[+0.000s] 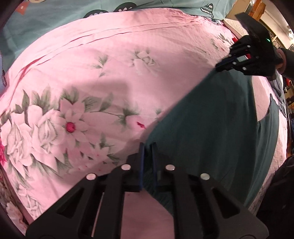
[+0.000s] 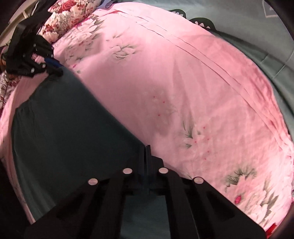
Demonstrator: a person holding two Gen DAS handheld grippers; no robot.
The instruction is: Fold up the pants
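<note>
The dark teal pants (image 1: 216,117) hang stretched in the air between my two grippers, above a pink floral bedsheet (image 1: 110,73). My left gripper (image 1: 148,147) is shut on one corner of the pants' edge. My right gripper (image 1: 220,67) shows at the upper right of the left wrist view, pinching the other corner. In the right wrist view my right gripper (image 2: 146,149) is shut on the pants (image 2: 64,128), and my left gripper (image 2: 57,70) shows at the upper left, holding the far corner. The taut top edge runs straight between them.
A teal blanket with a dark cartoon print (image 1: 55,18) lies along the far side of the bed. A floral pillow (image 2: 68,18) lies at the head of the bed. Furniture and clutter (image 1: 257,11) stand beyond the bed's right side.
</note>
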